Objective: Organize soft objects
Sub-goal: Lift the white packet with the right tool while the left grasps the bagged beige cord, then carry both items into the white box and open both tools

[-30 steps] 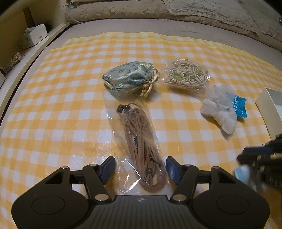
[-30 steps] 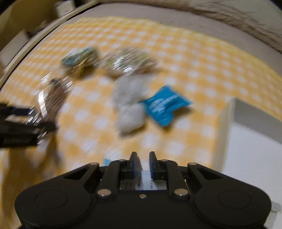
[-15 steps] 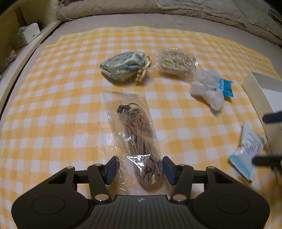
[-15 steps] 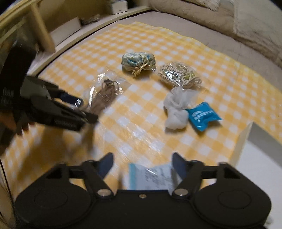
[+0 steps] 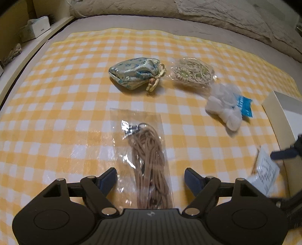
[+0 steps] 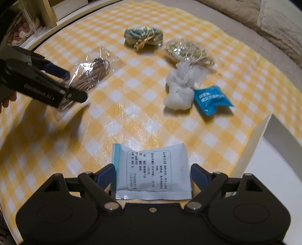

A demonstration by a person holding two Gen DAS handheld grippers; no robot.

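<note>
A clear bag of tan cord (image 5: 149, 162) lies on the yellow checked cloth (image 5: 56, 113) between the fingers of my left gripper (image 5: 151, 179). Its jaws are opening and stand clear of the bag on both sides. My right gripper (image 6: 152, 175) is opening too. A pale blue printed sachet (image 6: 151, 173) lies flat between its fingers, which stand at its edges without pressing. Further off lie a blue-patterned brocade pouch (image 5: 135, 75), a bagged coil of cream cord (image 5: 192, 73), a white gauze pouch (image 5: 224, 105) and a bright blue sachet (image 6: 211, 99).
A white open box (image 6: 264, 160) stands at the right edge of the cloth, close to my right gripper. A fluffy beige blanket (image 5: 207, 11) runs along the far side. A shelf with a tissue box (image 5: 35, 28) is at the far left.
The left jaws narrowed on the cord bag, then spread wide of it. The right gripper went from shut to open, and the pale sachet came into view flat between its fingers.
</note>
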